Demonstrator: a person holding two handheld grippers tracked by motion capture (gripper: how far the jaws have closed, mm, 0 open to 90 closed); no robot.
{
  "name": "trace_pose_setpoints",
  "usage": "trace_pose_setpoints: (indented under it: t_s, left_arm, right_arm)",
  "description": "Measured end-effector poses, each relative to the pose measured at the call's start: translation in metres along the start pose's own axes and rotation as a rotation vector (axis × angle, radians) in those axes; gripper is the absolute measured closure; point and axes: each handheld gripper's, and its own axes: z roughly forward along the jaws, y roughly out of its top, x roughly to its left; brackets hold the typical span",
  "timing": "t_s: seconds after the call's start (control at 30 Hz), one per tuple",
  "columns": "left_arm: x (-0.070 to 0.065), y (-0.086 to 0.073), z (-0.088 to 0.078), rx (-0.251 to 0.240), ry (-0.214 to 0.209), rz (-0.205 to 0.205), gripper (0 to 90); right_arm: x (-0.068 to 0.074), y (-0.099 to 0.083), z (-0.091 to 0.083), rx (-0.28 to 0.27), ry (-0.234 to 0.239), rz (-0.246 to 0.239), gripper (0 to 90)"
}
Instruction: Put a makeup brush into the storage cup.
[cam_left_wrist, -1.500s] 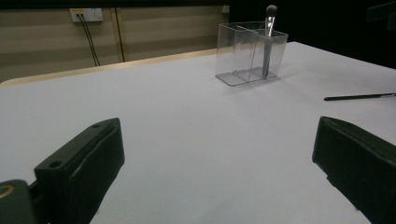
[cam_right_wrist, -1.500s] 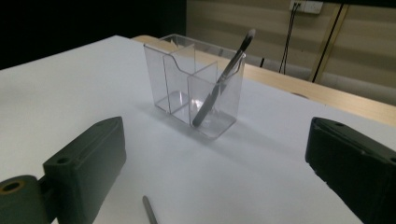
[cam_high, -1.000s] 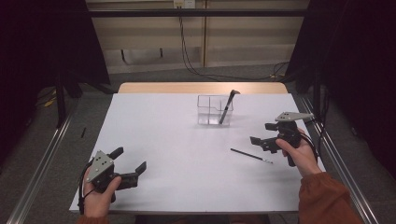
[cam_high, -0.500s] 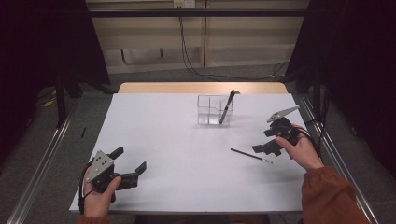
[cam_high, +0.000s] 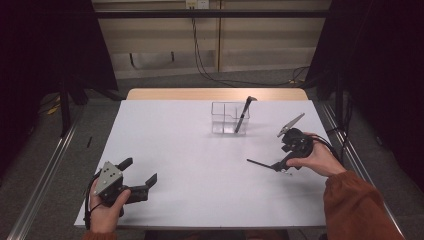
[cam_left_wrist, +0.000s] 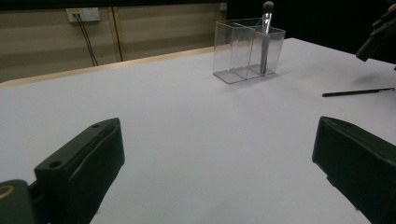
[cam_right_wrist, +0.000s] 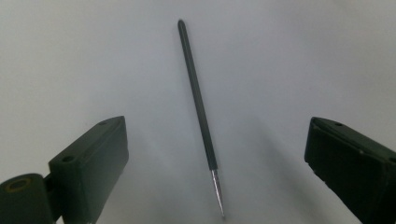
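High view: the right gripper (cam_high: 280, 162) is tipped steeply down over a thin dark tool (cam_high: 260, 164) that lies flat on the white table (cam_high: 190, 150), right of centre and nearer the person than the clear organizer (cam_high: 229, 118). Whether the jaw tips touch the tool cannot be told from here. A dark brush (cam_high: 243, 114) stands leaning in the organizer's right compartment. The left gripper (cam_high: 137, 176) rests low at the table's near left corner, held in the left hand (cam_high: 107, 205), well apart from everything else.

Left gripper view: its two black jaws stand wide apart with nothing between them (bare tabletop only). Farther off, the clear organizer (cam_left_wrist: 247, 49) stands upright with the brush (cam_left_wrist: 265, 35) in it, and the thin dark tool (cam_left_wrist: 357, 92) lies on the table at the right edge.

Right gripper view: the jaws are spread wide and grip nothing. The thin dark tool (cam_right_wrist: 198, 102) lies on the table between them, roughly midway, its metal point toward the camera and its rounded end away, clear of both jaws.
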Motion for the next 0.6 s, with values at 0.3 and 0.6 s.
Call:
trace_pose_setpoints:
  t_s: [0.3, 0.6]
  left_arm:
    - [0.0, 0.0, 0.0, -0.001, -0.001, -0.003, 2.3]
    - [0.001, 0.0, 0.0, 0.002, 0.0, -0.002, 2.3]
  right_arm:
    - [-0.003, 0.003, 0.008, 0.106, -0.017, -0.069, 30.1]
    - [-0.004, 0.002, 0.016, 0.201, -0.006, -0.072, 46.0]
